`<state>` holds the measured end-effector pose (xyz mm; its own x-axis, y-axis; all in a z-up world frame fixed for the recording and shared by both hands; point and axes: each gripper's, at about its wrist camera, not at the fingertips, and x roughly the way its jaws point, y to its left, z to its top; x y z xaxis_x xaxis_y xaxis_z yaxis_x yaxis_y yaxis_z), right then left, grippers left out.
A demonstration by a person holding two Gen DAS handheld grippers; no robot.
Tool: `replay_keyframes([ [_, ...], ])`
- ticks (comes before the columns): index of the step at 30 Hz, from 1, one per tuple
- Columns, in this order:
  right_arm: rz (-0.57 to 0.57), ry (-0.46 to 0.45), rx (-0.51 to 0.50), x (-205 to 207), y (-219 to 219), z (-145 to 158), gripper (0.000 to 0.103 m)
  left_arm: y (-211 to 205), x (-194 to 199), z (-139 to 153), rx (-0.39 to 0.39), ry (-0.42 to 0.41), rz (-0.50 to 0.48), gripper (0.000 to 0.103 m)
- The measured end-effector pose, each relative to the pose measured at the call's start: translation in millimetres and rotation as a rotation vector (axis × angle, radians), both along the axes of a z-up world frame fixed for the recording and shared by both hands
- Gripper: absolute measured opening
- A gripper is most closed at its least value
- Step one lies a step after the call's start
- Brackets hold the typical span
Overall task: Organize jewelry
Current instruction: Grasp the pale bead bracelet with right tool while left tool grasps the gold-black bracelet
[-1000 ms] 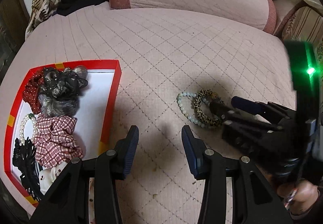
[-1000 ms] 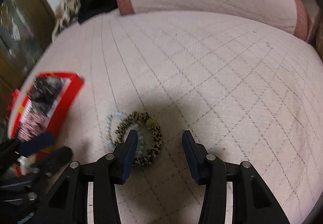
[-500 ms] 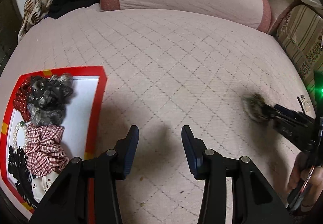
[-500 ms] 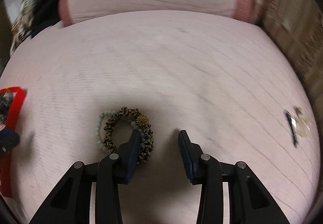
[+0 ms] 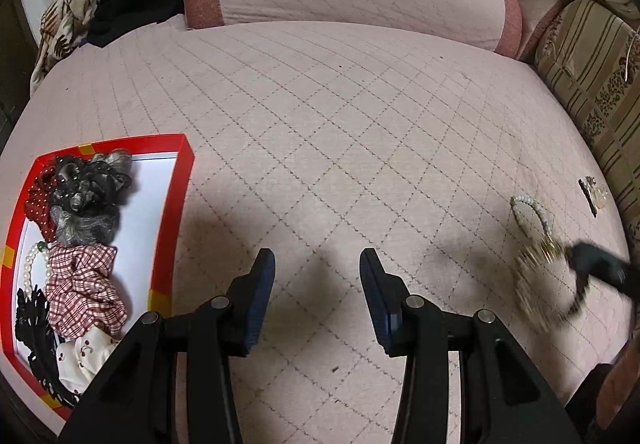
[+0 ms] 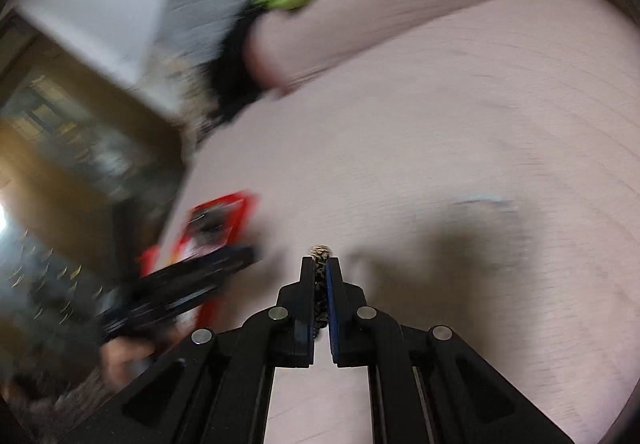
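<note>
1. The right gripper (image 6: 321, 268) has its jaws drawn almost together, with only a thin gap left. A leopard-print scrunchie (image 6: 320, 284) fills that gap, pinched flat between the two pads.

2. A small gold bead on the scrunchie pokes out just past the fingertips in the right wrist view. The rest of the band runs back between the fingers.

3. From the left wrist view the same scrunchie (image 5: 536, 284) hangs as a blurred loop off the right gripper's tip (image 5: 576, 264), near the right edge of the pink quilted bedspread (image 5: 340, 124).

4. A pale beaded bracelet (image 5: 528, 210) lies on the bedspread just beyond the scrunchie (whether the two touch is lost in the blur). No gripper holds it.

5. The left gripper (image 5: 318, 276) has its jaws partly open, the two fingers well apart. Nothing sits between them; only bare bedspread shows in the gap.

6. The red-rimmed tray (image 5: 178, 212) lies at the left of the bedspread, just beside the left gripper's left finger. Inside it are a dark furry scrunchie (image 5: 86, 192), a red checked scrunchie (image 5: 82, 284), a pearl strand (image 5: 29, 264) and a black lace piece (image 5: 34, 324).

7. A small dark hair clip (image 5: 589, 193) lies near the bedspread's far right edge, apart from the bracelet.
</note>
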<state>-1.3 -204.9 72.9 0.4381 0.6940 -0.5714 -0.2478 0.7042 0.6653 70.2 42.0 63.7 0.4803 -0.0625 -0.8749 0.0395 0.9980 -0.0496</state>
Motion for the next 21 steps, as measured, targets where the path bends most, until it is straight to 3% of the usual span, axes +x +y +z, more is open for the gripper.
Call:
replay_keyframes([
  [2, 0.02, -0.027, -0.058, -5, 12, 5, 0.031, 5, -1, 1, -0.02, 0.004, 0.013, 0.043],
  [3, 0.007, -0.031, -0.089, -6, 13, 5, 0.05, 6, -2, 2, -0.025, 0.004, 0.015, 0.043],
  [4, -0.026, -0.038, -0.128, -7, 11, 4, 0.052, 7, -3, 2, -0.028, 0.003, 0.016, 0.043],
  [8, -0.138, 0.007, -0.179, -5, -16, -12, 0.052, 3, -10, 0, -0.033, 0.003, -0.006, 0.043],
  [14, -0.298, 0.036, -0.394, 6, -53, -23, 0.052, -22, -22, -8, -0.086, 0.017, -0.095, 0.043],
  [21, -0.332, 0.063, -0.552, 35, -53, -40, 0.052, -67, -42, -24, -0.099, 0.041, -0.244, 0.043],
])
